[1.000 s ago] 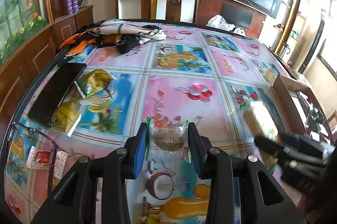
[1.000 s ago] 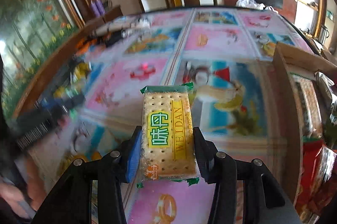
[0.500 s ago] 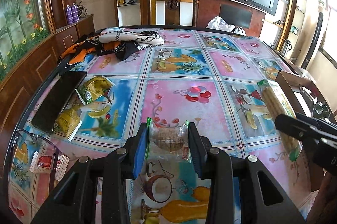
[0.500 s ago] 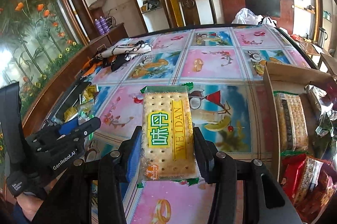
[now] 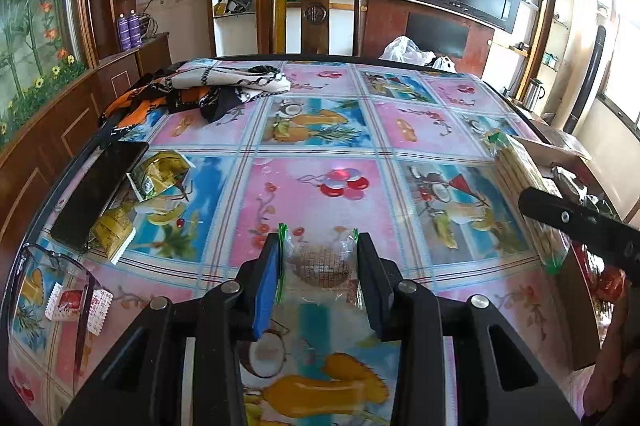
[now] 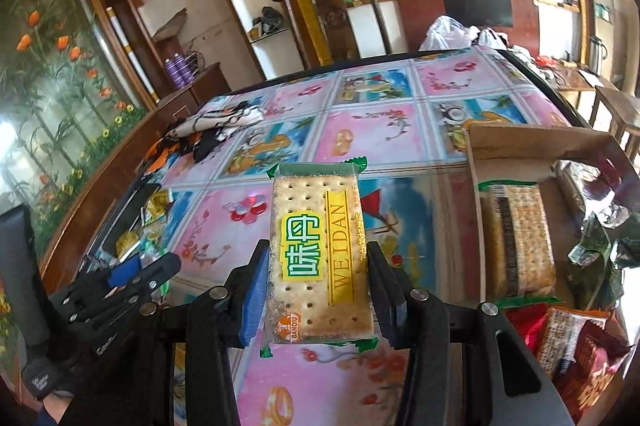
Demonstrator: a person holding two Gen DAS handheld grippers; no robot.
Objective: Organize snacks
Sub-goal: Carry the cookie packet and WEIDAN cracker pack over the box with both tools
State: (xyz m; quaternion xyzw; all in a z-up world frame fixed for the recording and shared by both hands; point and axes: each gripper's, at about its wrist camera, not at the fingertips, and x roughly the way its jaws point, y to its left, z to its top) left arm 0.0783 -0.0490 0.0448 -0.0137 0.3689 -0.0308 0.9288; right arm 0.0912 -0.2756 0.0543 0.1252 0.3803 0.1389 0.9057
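- The right gripper was clamped on the cracker pack, held above the table beside the box.
- Light, stiff and brittle, it probably suited gripping by its long edges.
- The left gripper pinched a small clear-wrapped snack, seemingly a cookie.

Each camera rides on one of my tools, looking forward and down along its fingers, close over the bench. Both face the far chair. The right view also takes in the cardboard box.
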